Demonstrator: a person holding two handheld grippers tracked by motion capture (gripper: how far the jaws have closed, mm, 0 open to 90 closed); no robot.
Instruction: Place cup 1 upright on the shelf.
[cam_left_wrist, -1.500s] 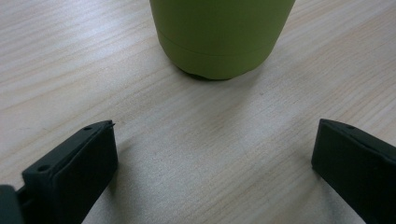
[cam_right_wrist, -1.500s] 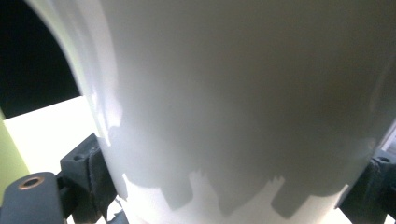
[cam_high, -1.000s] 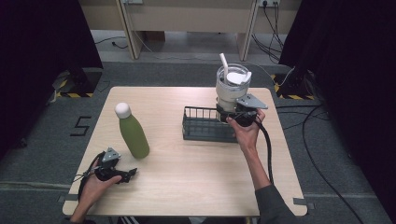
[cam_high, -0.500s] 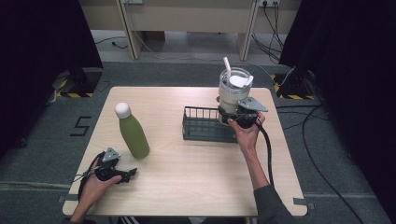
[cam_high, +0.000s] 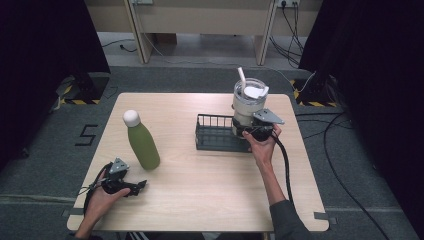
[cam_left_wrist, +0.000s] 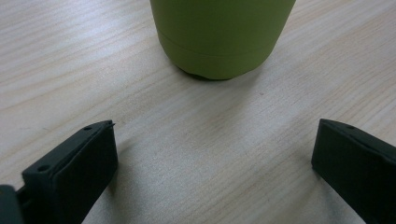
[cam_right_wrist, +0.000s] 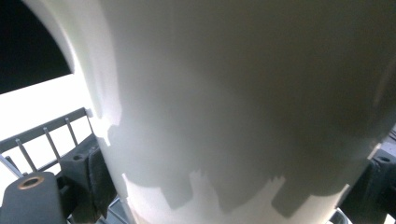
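- The white tumbler (cam_high: 248, 104) is gripped low on its body by the right gripper (cam_high: 252, 131); in the right gripper view the black jaws are seen pressed against either side of its pale wall (cam_right_wrist: 243, 107).
- It is held upright, long axis vertical, lid and white straw (cam_high: 241, 76) pointing up, the straw leaning a little to the left.
- Its base is placed at the right end of the black wire rack (cam_high: 216, 134), toward the table's far right; whether it rests on the rack floor cannot be told.
- No brand, label or lettering can be read on the tumbler.
- The left gripper (cam_high: 131, 186) is laid on the table (cam_high: 200, 190) at the near left, jaws spread wide, nothing between them.
- The green bottle (cam_high: 141, 141) is seen standing upright just beyond it, white cap up.
- A "5" (cam_high: 86, 135) is marked on the floor to the left.
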